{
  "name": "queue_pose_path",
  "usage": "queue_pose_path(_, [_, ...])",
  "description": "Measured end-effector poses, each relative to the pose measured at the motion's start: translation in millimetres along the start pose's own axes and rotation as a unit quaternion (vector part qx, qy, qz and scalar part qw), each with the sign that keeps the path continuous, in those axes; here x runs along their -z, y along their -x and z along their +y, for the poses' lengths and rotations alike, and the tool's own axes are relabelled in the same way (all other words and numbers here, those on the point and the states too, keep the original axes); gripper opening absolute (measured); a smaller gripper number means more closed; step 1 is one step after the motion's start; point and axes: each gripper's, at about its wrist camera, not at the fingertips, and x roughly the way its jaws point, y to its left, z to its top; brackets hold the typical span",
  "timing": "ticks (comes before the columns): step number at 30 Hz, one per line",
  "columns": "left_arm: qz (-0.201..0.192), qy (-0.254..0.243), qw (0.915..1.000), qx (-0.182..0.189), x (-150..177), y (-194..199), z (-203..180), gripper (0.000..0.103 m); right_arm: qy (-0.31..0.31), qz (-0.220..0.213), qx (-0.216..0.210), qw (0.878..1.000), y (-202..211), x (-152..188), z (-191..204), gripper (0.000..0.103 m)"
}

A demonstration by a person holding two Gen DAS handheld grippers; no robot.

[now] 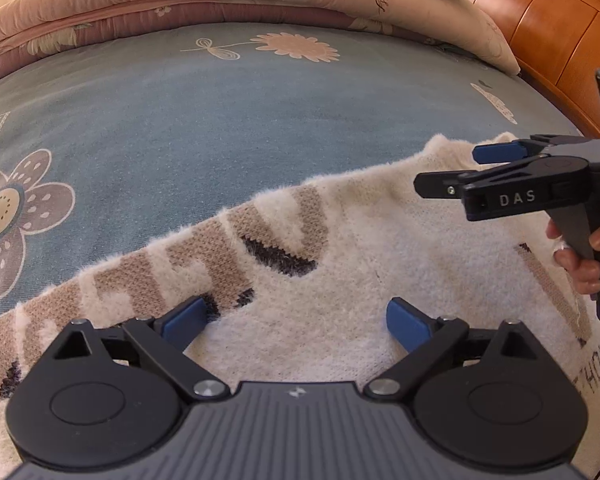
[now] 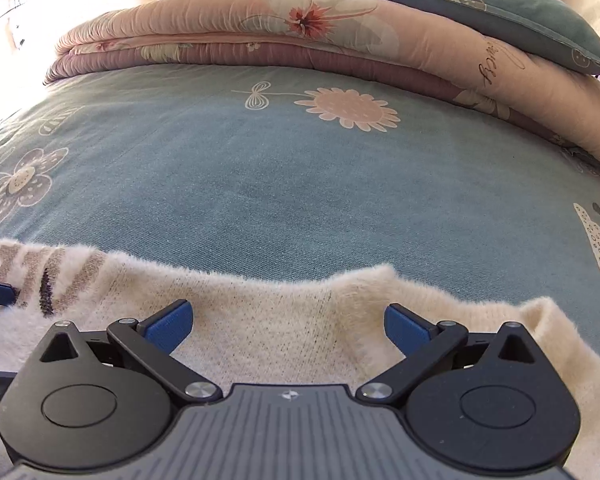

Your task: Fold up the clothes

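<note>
I note the blue floral bedsheet [image 2: 300,184] under everything. The cream sweater [image 1: 380,280] lies flat on its near edge. Above the sweater, my left gripper [image 1: 296,320] and right gripper [image 2: 288,324] hang released, grasping nothing.

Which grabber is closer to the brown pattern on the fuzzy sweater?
Left. The left gripper hovers beside the brown pattern; the right gripper hovers over plain cream sweater, farther from it.

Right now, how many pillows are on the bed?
1: a blue-green pillow lies on the folded quilt at the far right of the bed. Others may be hidden behind the quilt.
</note>
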Motion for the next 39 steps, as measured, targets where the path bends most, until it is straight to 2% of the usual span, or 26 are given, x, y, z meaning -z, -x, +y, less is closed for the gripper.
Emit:
queue_pose_path(3, [0.0, -0.001, 1.0, 0.002, -0.5, -1.9, -0.7, 0.099, -0.045, 0.021, 0.009, 0.999, 12.0, 17.7, -13.0, 0.103])
queue_pose_path(5, [-0.002, -0.005, 1.0, 0.0, 0.4, -3.6, -2.4, 0.1, -0.058, 0.043, 0.013, 0.997, -1.9, 28.0, -18.1, 0.103])
queue_pose_path(6, [-0.003, -0.004, 1.0, -0.001, -0.2, -4.5, -2.8, 0.101, -0.04, 0.031, 0.021, 0.998, -7.1, 29.8, -14.2, 0.103])
queue_pose_path(7, [-0.003, -0.004, 1.0, -0.002, -0.7, -5.4, -3.2, 0.101, -0.022, 0.028, 0.027, 0.999, -13.5, 27.8, -9.6, 0.103])
queue_pose_path(9, [-0.004, -0.002, 1.0, -0.004, -1.2, -6.3, -3.9, 0.102, -0.028, 0.025, 0.03, 0.999, -21.9, 17.6, -9.2, 0.103])
queue_pose_path(13, [-0.002, 0.0, 1.0, -0.006, -2.4, -6.9, -4.6, 0.102, -0.076, 0.032, 0.013, 0.997, -7.1, 5.8, -25.4, 0.103])
queue_pose_path(16, [0.0, 0.004, 1.0, -0.004, -3.4, -7.1, -2.4, 0.102, -0.082, 0.006, 0.055, 0.995, 22.5, 12.0, -40.3, 0.103])
queue_pose_path(21, [-0.005, 0.004, 1.0, -0.006, -1.8, -7.5, -3.1, 0.102, -0.09, 0.011, 0.122, 0.988, 13.1, 29.5, -81.1, 0.103])
queue_pose_path(24, [-0.009, 0.002, 0.9999, -0.008, -0.6, -7.2, -3.8, 0.102, -0.089, 0.009, 0.118, 0.989, -12.9, 27.1, -98.6, 0.103])
queue_pose_path(29, [-0.006, 0.003, 0.9999, -0.014, -2.4, -8.1, -5.4, 0.102, -0.096, 0.026, 0.12, 0.988, -19.2, 15.2, -104.2, 0.103])
queue_pose_path(31, [-0.004, 0.007, 0.9998, -0.02, -4.2, -6.0, -6.5, 0.102, -0.092, 0.032, 0.121, 0.988, -9.3, 15.7, -100.1, 0.103])
queue_pose_path(34, [-0.012, 0.009, 0.9992, -0.036, -4.3, 3.2, -9.8, 0.102, -0.117, 0.024, 0.114, 0.986, 21.0, 24.0, -94.0, 0.103])
queue_pose_path(39, [-0.038, -0.007, 0.9986, -0.035, 2.4, 31.3, -23.1, 0.102, -0.134, 0.018, 0.124, 0.983, 77.4, 58.1, -76.8, 0.103])
